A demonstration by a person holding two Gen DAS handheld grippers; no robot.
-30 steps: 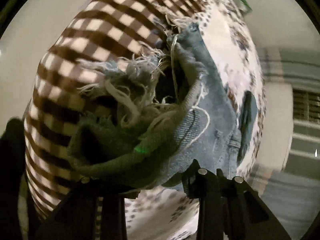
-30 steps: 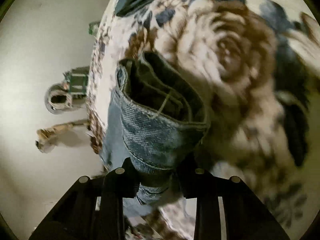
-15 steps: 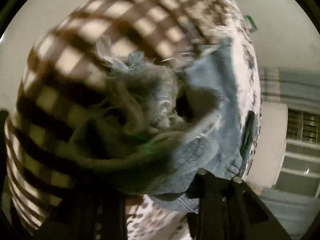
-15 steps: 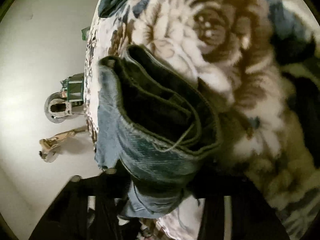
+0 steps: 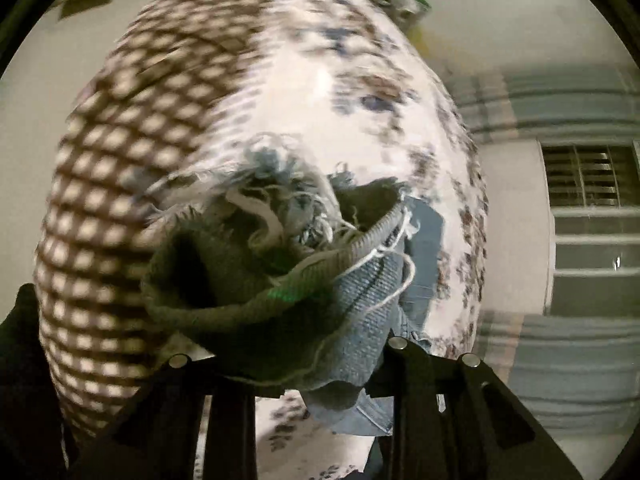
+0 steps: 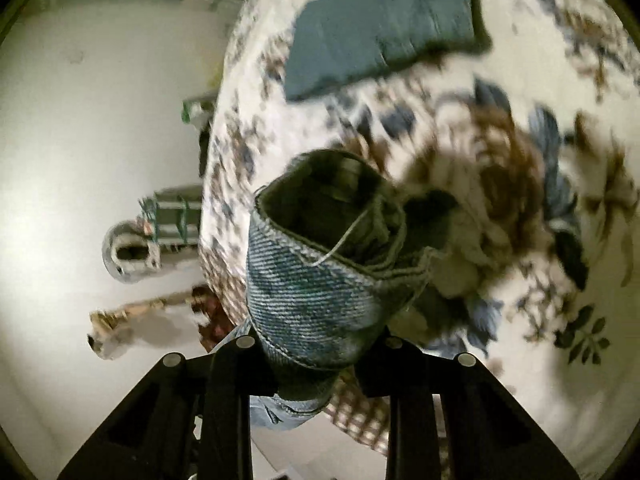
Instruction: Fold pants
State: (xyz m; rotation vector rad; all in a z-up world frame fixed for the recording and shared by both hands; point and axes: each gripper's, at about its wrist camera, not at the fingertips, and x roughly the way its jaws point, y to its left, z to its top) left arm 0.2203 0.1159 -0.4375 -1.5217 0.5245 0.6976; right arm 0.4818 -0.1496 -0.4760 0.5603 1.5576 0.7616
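**Both grippers clamped on the jeans above the bed**

The biggest thing I see is the bedspread [image 5: 320, 80], filling both wrist views: white with brown and blue flowers across the middle and right, and a brown-and-cream checked section [image 5: 120, 160] on the left of the left wrist view. Much of it is motion-blurred.

On the far part of the bedspread in the right wrist view lies a folded dark teal cloth [image 6: 384, 28], flat and well apart from what I am holding.

The pants [image 6: 316, 292] are blue denim jeans, bunched and lifted off the bedspread, close to both cameras. In the left wrist view I see a frayed hem [image 5: 276, 200] with loose white threads, the denim [image 5: 360, 300] drooping to the right below it.

My left gripper [image 5: 304, 364] has its fingers closed on that bunched frayed end. My right gripper [image 6: 316, 348] is closed on a rolled hem of the same jeans, whose open end faces the camera.

Off the bed's left edge, in the right wrist view, stands a small whitish object [image 6: 128, 252] I cannot identify.
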